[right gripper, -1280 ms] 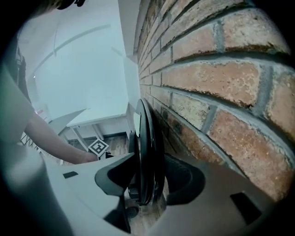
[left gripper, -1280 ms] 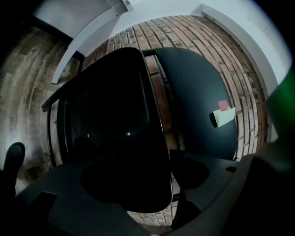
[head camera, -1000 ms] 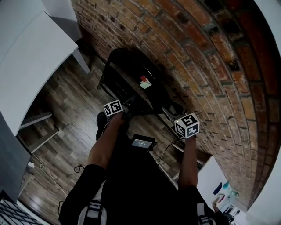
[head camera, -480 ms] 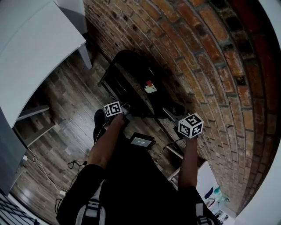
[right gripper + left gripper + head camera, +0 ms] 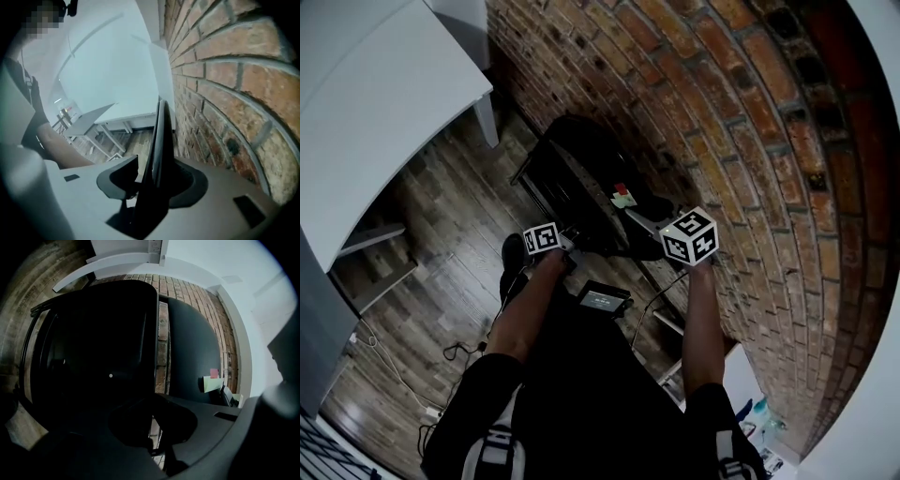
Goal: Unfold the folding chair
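The black folding chair (image 5: pixel 581 178) leans folded against the brick wall (image 5: pixel 750 141), with a green and red sticky note (image 5: pixel 622 197) on it. My left gripper (image 5: pixel 569 240) is at the chair's near lower edge. In the left gripper view the dark seat panel (image 5: pixel 93 357) fills the left, and its edge runs down into my shut left gripper (image 5: pixel 152 425). The grip point itself is dark. My right gripper (image 5: pixel 645 217) is at the chair's right edge. In the right gripper view, a thin black chair edge (image 5: pixel 159 136) stands between the right gripper's (image 5: pixel 154 176) jaws, with a sliver of light beside it.
A white table (image 5: pixel 384 94) stands at the left on the wooden floor (image 5: pixel 441 216). Cables (image 5: pixel 469 354) lie on the floor near my feet. A small screen device (image 5: pixel 602 300) hangs at my waist. The brick wall runs close along the right of the chair.
My right gripper has moved up and to the left, onto the chair's right edge. The left gripper and the chair have stayed about where they were.
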Available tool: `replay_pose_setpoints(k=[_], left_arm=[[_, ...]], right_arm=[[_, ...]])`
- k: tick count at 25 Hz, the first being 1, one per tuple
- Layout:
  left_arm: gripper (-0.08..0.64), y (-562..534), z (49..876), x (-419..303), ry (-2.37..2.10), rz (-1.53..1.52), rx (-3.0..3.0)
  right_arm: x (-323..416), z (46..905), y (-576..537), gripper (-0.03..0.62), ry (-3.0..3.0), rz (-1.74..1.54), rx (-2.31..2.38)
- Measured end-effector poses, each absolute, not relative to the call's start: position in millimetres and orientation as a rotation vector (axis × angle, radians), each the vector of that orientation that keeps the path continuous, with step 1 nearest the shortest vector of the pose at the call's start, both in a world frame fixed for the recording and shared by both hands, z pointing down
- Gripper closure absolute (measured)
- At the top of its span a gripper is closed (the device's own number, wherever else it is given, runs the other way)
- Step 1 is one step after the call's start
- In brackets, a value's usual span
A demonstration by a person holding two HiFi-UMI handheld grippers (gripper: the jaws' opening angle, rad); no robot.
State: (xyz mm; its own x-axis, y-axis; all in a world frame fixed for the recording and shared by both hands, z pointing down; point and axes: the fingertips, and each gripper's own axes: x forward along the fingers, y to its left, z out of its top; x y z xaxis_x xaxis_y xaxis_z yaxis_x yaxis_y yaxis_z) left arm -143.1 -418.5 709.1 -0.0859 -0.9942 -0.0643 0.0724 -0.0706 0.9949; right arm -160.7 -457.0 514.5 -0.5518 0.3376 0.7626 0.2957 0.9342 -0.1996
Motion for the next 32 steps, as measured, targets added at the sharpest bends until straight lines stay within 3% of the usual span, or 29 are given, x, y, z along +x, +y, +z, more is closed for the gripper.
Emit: replay_pose_setpoints(k=[7, 12, 32], left_arm=[[0.535, -409.9, 706.0, -140.1, -1.153, -1.355, 1.195], [0.535, -397.1, 705.1, -159.8, -1.173, -1.461, 1.152], [0.535, -372.3, 705.0, -162.4, -1.134, -1.447, 1.134]], right_arm=[[-172.1, 510.2, -437.6, 0.414, -2.111, 0.242, -0.547], [-174.1, 500.7, -437.6, 0.483, -2.145, 0.438, -0.547], [-164.8, 495.9, -398.5, 0.486, -2.171, 0.429, -0.549]])
